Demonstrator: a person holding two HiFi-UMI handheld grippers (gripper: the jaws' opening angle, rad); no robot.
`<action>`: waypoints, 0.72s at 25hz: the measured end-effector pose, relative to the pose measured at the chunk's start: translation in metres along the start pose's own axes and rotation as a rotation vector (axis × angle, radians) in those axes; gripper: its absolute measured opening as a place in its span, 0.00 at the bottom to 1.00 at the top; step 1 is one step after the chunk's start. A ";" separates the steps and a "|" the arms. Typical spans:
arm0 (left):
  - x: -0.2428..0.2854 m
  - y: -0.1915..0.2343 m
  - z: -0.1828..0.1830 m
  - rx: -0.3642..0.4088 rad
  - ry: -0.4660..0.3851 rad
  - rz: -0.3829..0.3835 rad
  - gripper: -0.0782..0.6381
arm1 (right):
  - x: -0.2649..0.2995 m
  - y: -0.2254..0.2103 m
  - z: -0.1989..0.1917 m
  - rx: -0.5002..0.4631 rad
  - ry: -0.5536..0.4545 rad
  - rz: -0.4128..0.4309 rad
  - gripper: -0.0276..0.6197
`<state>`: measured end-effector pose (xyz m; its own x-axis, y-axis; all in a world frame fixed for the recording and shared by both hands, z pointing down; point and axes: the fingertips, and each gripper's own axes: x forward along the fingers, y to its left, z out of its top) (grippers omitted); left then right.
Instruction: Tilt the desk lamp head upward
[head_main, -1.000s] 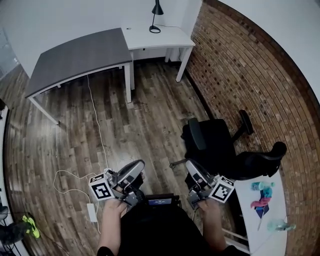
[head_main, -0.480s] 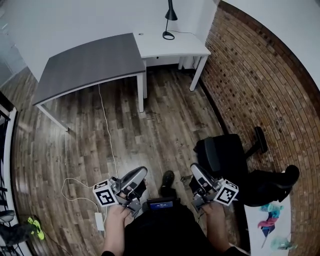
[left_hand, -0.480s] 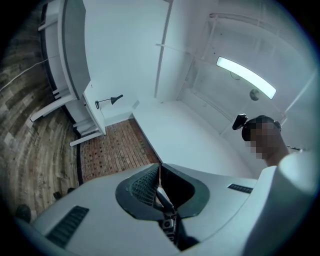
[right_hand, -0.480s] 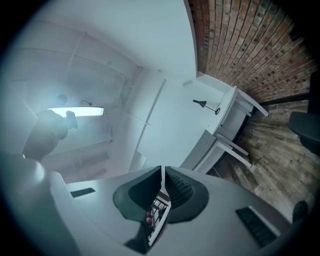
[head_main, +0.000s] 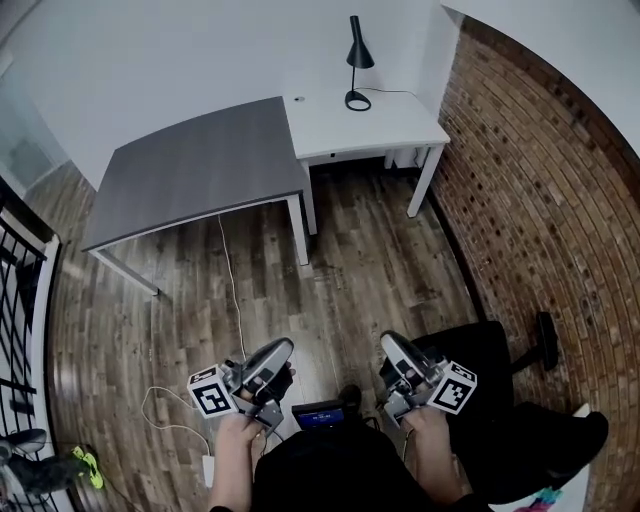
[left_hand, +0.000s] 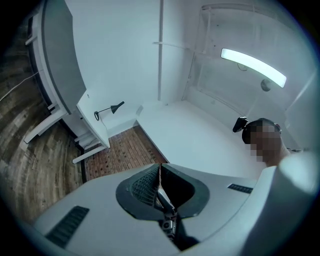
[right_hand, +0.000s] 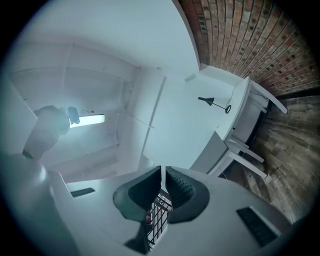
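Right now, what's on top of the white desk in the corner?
A black lamp stands at the back of the white desk, its cord running off to the right. A tiny dark speck near the left edge is too small to identify. Nothing covers the desktop.

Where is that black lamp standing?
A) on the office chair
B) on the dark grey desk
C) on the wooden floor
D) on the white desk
D: the lamp has its round base on the white desk, in the far corner.

Desk lamp (head_main: 359, 52) on the far table (head_main: 390, 125) — larger desk (head_main: 200, 170) left, wall (head_main: 540, 200) right.
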<state>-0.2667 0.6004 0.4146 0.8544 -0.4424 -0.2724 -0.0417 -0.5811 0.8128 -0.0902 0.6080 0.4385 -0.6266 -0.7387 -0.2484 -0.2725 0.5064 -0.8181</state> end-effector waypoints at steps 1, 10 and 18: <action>0.012 0.005 0.003 0.001 0.006 0.002 0.12 | 0.004 -0.006 0.011 -0.003 0.001 0.004 0.06; 0.083 0.050 0.021 -0.030 0.055 0.004 0.12 | 0.014 -0.055 0.076 0.017 -0.038 -0.032 0.06; 0.137 0.107 0.058 -0.114 0.088 -0.066 0.12 | 0.035 -0.087 0.114 -0.030 -0.102 -0.130 0.06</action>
<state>-0.1845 0.4381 0.4348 0.8955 -0.3417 -0.2851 0.0705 -0.5237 0.8490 -0.0053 0.4870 0.4419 -0.5080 -0.8391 -0.1944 -0.3689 0.4159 -0.8312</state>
